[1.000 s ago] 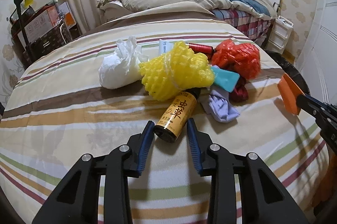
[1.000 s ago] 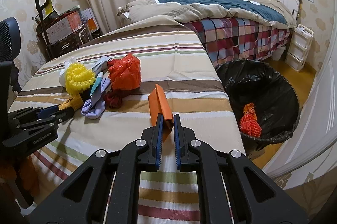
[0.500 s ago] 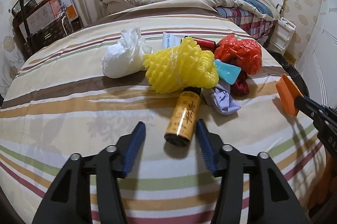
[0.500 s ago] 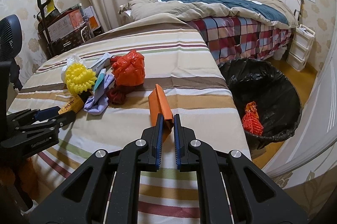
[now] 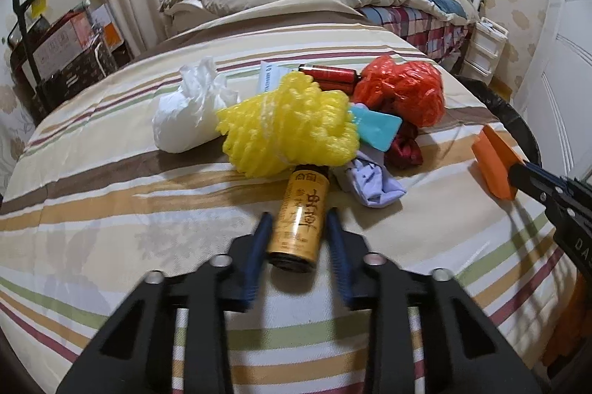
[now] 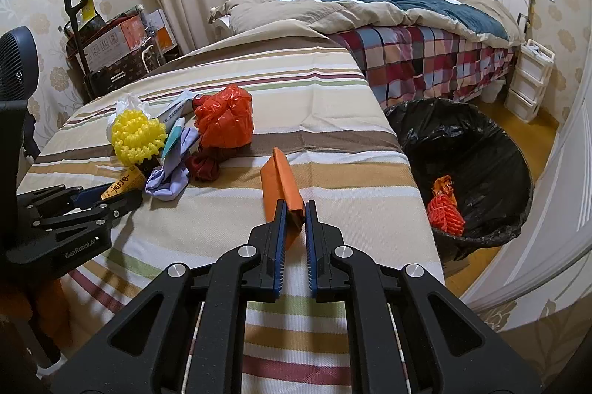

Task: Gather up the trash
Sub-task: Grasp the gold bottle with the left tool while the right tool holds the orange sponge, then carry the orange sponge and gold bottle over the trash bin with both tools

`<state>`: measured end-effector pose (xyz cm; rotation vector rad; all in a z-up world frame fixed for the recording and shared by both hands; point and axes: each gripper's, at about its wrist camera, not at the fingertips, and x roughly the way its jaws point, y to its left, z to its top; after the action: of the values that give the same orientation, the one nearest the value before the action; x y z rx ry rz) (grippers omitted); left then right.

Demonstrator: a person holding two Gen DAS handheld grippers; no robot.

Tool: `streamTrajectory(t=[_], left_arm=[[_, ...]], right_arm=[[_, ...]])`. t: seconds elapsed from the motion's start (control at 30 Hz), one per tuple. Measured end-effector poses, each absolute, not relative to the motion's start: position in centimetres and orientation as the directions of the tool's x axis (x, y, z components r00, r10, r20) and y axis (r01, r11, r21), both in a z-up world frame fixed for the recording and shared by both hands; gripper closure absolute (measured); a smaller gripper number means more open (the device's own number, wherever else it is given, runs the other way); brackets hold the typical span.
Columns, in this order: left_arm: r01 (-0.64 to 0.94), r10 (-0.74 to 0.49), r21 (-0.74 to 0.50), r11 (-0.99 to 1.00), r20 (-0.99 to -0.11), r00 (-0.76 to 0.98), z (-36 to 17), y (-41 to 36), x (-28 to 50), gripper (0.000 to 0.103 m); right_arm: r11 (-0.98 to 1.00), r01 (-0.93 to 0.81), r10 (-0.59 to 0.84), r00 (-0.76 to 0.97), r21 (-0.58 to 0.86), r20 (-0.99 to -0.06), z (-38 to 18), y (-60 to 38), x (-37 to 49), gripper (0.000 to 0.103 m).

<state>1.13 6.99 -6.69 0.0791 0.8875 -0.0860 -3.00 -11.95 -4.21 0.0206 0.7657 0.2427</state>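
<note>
Left wrist view
- Step in hand: the amber bottle is being taken by the left gripper; its jaws have just been closing, and the bottle's base now lies between the blue pads, which appear to press its sides.
- Bottle's place: laid flat on the striped bedspread, its neck tucked under the yellow foam net.
- Next move, as judged: a lift and pull back is called for, so that the neck is drawn clear of the net without the pile being dragged along.
- In the way: the lilac cloth lies just beside the bottle; the teal card, dark red wad and red plastic bag are heaped behind it.
- Other things: a white plastic bag rests left of the net; a red tube lies behind it.

Right wrist view
- Jaws: the right gripper is clamped on the orange folded piece, held above the bedspread.
- Bin: the black-lined trash bin stands on the floor to the right of the bed, with an orange net already inside.
- Next move, as judged: a swing to the right over the bin's rim and a release are needed.
- Progress, as judged: early; most of the pile is yet to be collected.
</note>
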Motion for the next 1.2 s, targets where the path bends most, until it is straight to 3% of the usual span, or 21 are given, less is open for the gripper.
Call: streamTrajectory(t=[0.7,1.2], left_arm=[[0.149,-0.136,-0.043,0.988,-0.703,0.698,-3.8,6.6,-3.3,0.076],[0.206,-0.204,-0.068,0.976,-0.607,0.768,-0.5,1.9,0.1,0.076]], right_arm=[[0.975,-0.194,0.217,0.712,0.109,-0.667,-3.4,-12.9,-3.3,0.093],[0.991,-0.091,0.13,0.768,0.095,-0.627,-1.3,-17.1,-2.2,0.093]])
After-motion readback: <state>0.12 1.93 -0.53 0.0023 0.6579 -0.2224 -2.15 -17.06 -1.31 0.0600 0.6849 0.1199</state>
